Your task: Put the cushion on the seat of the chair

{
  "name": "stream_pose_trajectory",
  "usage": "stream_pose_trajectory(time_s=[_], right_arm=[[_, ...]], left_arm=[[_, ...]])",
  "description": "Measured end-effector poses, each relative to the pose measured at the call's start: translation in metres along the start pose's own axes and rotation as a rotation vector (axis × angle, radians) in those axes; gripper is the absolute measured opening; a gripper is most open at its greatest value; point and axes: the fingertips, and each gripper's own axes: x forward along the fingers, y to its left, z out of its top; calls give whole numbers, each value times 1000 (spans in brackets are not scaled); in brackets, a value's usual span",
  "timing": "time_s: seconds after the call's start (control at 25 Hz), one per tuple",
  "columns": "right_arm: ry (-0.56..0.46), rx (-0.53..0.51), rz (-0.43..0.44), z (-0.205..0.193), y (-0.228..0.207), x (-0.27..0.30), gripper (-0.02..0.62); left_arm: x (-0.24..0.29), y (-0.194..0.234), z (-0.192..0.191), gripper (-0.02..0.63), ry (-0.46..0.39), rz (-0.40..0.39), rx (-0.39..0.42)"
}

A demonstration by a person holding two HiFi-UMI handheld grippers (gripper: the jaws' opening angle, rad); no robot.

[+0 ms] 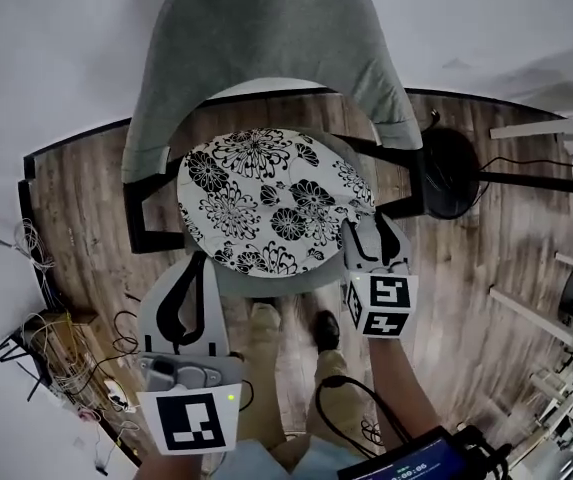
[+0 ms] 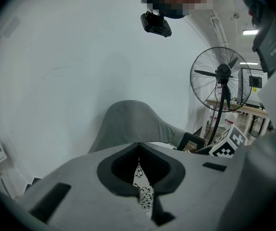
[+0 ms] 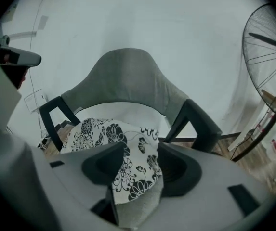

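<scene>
Plainly, cushion [image 3: 95,133] inside parted right claw [image 3: 140,155]

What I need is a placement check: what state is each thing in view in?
cushion: lying on the chair seat, front edge at both grippers.
chair: upright, seat covered by the cushion.
left gripper: jaws shut on the cushion's edge.
right gripper: jaws open, cushion's edge between them.
fan: upright, blades look still.
</scene>
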Motion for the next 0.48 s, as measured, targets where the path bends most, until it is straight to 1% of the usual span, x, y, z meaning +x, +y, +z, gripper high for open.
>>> stream_pose_trajectory(time_s=[0.08,0.16,0.28,0.4,0.48], right_arm=[[-18,7,-28,-7,-5,-13,229],[-15,27,-19,-18,-4,-24,218],[34,48,45,-43,9,-30,185],[80,7,116,-68,26,-28,159],[110,18,148,-85,36,-26,138]], left_arm=[[1,-8,0,9,-4,-3,-1],[1,-16,0,9,-4,-6,-4],[1,-30,0,9,-3,-15,-6],[2,-44,-4,9,-1,-27,-2],[2,-50,-13,9,6,-33,0]])
